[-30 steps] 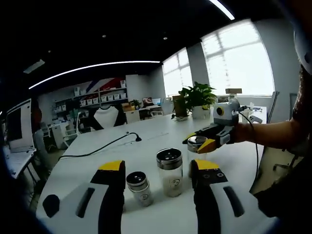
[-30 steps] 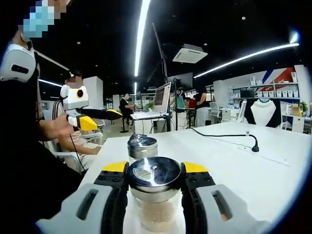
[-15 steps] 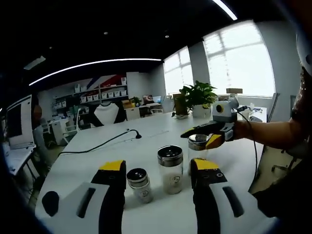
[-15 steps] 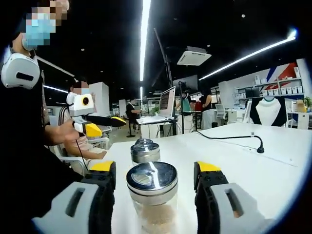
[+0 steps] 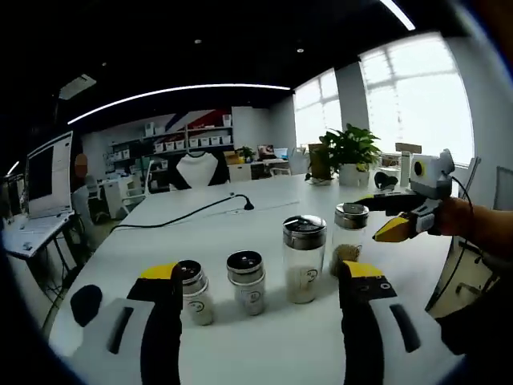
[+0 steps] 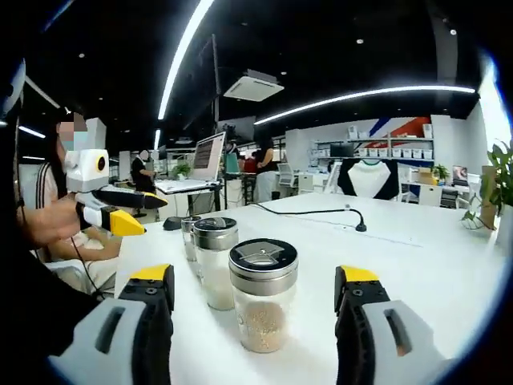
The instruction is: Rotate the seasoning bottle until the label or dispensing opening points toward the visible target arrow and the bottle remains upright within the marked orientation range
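A glass seasoning bottle (image 6: pixel 263 295) with a steel shaker lid and brown seeds stands upright on the white table (image 6: pixel 433 265). It sits just ahead of my right gripper (image 6: pixel 253 274), whose jaws are wide open and clear of it. The same seasoning bottle (image 5: pixel 350 233) is at the right end of a row, with the right gripper (image 5: pixel 372 218) beside it. A taller bottle of white powder (image 5: pixel 304 258) and two small bottles (image 5: pixel 246 281) (image 5: pixel 191 292) stand in front of my open left gripper (image 5: pixel 260 273), which touches none of them. The left gripper (image 6: pixel 149 215) hovers at the table's left edge.
A black cable (image 5: pixel 172 224) with a small plug end runs across the table behind the bottles. A potted plant (image 5: pixel 346 152) stands at the far right corner. A person (image 6: pixel 68 216) is beside the table's near edge. Desks, monitors and shelves are beyond.
My right gripper went from shut on the seed bottle to wide open and drew back a little. The left view has shifted, bringing a second small bottle into sight.
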`<state>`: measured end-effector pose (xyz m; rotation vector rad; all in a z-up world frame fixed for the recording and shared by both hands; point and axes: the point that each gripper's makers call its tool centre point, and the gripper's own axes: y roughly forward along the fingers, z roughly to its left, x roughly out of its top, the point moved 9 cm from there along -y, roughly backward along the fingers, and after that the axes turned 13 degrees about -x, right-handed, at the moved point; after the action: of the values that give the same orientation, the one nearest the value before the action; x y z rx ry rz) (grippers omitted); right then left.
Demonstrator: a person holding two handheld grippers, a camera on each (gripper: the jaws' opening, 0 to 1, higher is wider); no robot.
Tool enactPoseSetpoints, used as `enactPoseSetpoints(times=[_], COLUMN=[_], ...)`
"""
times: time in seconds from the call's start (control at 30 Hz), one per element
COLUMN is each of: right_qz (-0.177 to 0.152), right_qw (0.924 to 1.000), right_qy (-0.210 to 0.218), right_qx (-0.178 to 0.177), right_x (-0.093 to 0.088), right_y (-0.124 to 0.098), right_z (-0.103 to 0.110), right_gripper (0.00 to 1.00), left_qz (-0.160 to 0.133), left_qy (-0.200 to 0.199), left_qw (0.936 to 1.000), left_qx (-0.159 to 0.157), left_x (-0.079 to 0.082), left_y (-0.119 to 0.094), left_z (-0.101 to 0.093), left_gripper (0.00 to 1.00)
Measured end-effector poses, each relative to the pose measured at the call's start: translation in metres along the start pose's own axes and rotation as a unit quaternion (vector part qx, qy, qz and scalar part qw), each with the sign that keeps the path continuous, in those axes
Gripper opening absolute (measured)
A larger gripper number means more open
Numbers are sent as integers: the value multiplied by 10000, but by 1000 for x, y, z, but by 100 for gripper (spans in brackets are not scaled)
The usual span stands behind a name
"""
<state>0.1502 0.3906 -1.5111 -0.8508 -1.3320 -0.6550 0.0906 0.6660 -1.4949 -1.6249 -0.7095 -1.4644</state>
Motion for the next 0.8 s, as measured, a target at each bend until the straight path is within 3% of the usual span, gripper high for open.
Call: enactPoseSetpoints(times=[0.07, 0.13, 0.23, 0.3, 0.37, 0.47, 0.8], right_qz=[-131, 184, 492, 333, 410, 202, 181], right_qw=[9989, 9957, 9903, 9880, 9843, 9836, 9855], right_qy=[202, 169, 30, 37, -30, 130, 97], right_qx=[-404, -890, -1301, -1508, -1715, -1786, -1683], right_x=[2, -3, -8, -8, -7, 0, 5], right_y=[-5, -11, -17, -18, -18, -17, -13], right_z=[7, 13, 28, 34, 31, 29, 31], right_gripper=[92, 96, 99, 99, 99, 99, 99], left_qz=[-102, -111, 140, 209, 194, 133, 78], left_qy=[-14, -184, -373, -412, -411, -414, -396], left_qw=[9999, 9998, 9992, 9989, 9987, 9985, 9984], left_qx=[89, 49, 42, 98, 215, 325, 394], left_x=[-2, -9, -19, -22, -23, -20, -17], left_y=[0, -1, -3, -3, -6, -11, -12], left_z=[2, 4, 5, 6, 8, 14, 20], left_gripper=[97, 92, 84, 89, 97, 100, 100])
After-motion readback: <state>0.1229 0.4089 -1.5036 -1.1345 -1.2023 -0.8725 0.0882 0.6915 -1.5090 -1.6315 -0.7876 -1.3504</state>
